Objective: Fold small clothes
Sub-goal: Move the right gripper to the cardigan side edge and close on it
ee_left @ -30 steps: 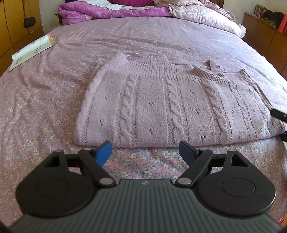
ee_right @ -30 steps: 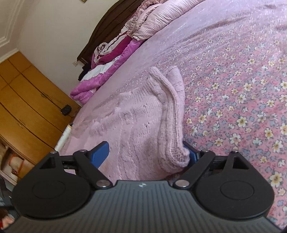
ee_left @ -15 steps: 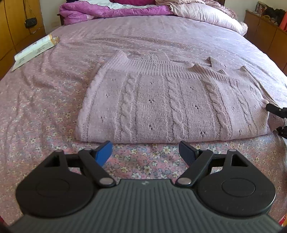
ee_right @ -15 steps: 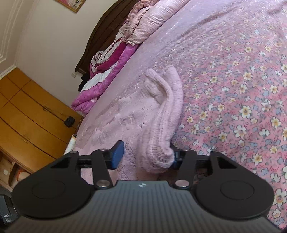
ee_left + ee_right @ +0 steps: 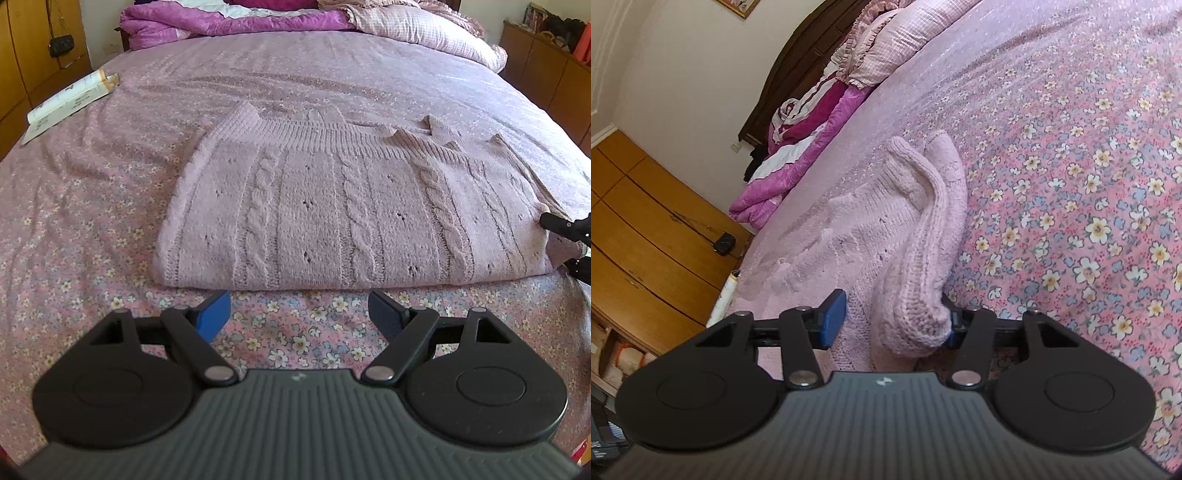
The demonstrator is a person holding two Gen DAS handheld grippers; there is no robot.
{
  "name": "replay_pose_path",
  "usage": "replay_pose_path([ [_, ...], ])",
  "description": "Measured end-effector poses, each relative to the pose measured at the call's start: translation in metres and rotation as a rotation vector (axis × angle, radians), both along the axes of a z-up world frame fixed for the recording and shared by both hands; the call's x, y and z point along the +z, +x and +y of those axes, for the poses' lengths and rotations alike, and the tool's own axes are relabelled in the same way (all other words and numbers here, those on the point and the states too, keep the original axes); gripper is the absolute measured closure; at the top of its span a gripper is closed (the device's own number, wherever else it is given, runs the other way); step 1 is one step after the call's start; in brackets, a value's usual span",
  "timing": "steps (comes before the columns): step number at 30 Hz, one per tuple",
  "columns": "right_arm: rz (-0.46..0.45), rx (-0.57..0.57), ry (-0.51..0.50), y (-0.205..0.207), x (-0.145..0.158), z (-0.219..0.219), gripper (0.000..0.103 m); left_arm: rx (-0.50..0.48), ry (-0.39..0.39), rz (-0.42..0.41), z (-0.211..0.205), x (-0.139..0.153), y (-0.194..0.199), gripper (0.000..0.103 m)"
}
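Both grippers look identical tbh: the left gripper [image 5: 299, 314] and right gripper [image 5: 892, 325] each have a ribbed dark grey body with a tiny white logo, two round black discs, black link arms on silver rivets, blue pads [image 5: 213, 314].

- A bed [image 5: 332, 81] with floral pink sheet is filling the room.
- Wooden wardrobes [image 5: 646, 236] are standing by a cream wall [image 5: 683, 74].
- Daylight is falling on the pillows [image 5: 424, 29].

Folded pink cable-knit sweater [image 5: 351, 218] on floral bedsheet [image 5: 92, 229]; left gripper [image 5: 299, 314] fingers [image 5: 212, 312] spread, empty; booklet [image 5: 70, 103] far left.
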State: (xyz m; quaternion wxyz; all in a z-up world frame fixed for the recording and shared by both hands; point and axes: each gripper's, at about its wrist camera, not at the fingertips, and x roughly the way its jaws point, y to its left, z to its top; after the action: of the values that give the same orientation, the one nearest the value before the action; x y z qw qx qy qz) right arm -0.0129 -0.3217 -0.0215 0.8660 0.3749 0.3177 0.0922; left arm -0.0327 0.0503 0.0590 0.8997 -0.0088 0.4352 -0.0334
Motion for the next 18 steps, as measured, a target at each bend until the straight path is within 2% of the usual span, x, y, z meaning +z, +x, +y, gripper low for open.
replay_pose_path([
  [6, 0.007, -0.016, -0.021, 0.0007, 0.0018, 0.0080, 0.046, 0.002, 0.005, 0.002, 0.0003, 0.0010, -0.0008, 0.020],
  [18, 0.021, -0.034, -0.075, -0.0003, 0.0048, 0.0104, 0.064, -0.006, 0.019, -0.007, -0.0016, 0.0059, -0.0012, 0.020],
])
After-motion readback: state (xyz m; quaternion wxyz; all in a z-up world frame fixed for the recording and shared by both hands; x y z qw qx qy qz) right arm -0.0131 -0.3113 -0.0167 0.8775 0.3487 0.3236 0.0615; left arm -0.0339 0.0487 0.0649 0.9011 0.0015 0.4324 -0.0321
